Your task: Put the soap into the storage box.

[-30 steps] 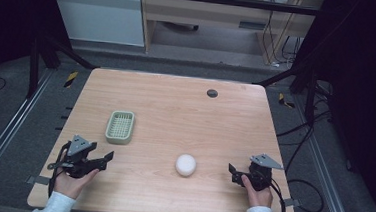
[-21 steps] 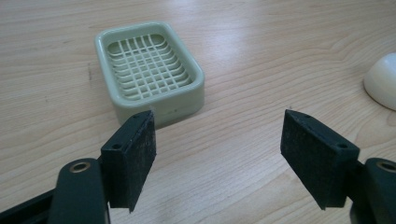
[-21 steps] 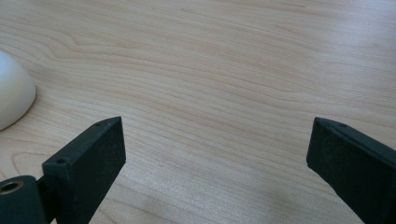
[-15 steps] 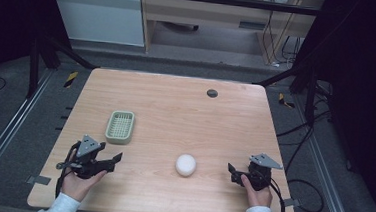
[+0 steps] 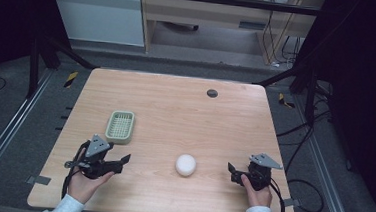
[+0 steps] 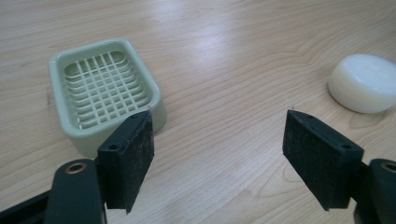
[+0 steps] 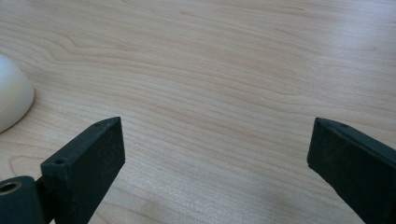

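From above: table [image 5: 175, 110] of light wood, person's hands entering at the near edge. Left gripper [image 5: 122, 160] sits at near left, held in the left hand [image 5: 84, 184], jaws spread and pointing right, toward the soap. Green tray [image 5: 120, 127] lies just beyond it, apart from the jaws. White round soap [image 5: 186, 165] rests on the table near the front edge, between the two grippers, touching neither. Right gripper [image 5: 230, 171] at near right, in the right hand [image 5: 257, 195], jaws pointing left toward the soap; spread looks wide, though small at this range. Dark round plug [image 5: 212, 93] at the far side of the table, well apart from everything.

Left gripper view: left gripper [image 6: 219, 140] jaws wide apart, nothing between them but bare table [image 6: 224, 60]. Tray [image 6: 105, 91] upright and empty, slotted floor visible; the left jaw overlaps its near corner in the picture, contact cannot be told. Soap [image 6: 365, 83] at upper right, beyond the right jaw, flat on the table.

Right gripper view: right gripper [image 7: 215, 144] jaws wide apart over bare table [image 7: 224, 70]. Soap [image 7: 11, 100] at the left edge, partly cut off, just beyond the left jaw, not touching.
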A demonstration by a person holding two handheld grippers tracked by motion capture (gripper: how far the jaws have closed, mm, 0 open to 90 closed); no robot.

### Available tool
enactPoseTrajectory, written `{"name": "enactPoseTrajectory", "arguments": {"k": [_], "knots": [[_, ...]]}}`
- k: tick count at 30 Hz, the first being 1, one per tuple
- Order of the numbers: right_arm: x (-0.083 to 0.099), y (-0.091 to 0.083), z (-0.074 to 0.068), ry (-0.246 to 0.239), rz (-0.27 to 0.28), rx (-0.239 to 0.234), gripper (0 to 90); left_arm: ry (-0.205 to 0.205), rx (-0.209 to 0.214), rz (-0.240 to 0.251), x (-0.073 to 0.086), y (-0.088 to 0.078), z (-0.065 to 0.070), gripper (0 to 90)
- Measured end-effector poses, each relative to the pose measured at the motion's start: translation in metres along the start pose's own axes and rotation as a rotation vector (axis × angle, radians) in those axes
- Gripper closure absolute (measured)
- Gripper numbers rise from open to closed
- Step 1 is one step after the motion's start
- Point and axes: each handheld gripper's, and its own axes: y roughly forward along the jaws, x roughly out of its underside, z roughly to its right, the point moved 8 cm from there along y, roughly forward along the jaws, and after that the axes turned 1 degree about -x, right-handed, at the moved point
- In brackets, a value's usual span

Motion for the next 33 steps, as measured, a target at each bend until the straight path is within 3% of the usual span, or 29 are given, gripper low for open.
{"name": "enactPoseTrajectory", "arguments": {"k": [33], "knots": [[0.003, 0.004, -0.001, 0.028, 0.009, 0.013, 4.3, 0.125, 0.117, -0.061, -0.02, 0.025, 0.052, 23.6]]}}
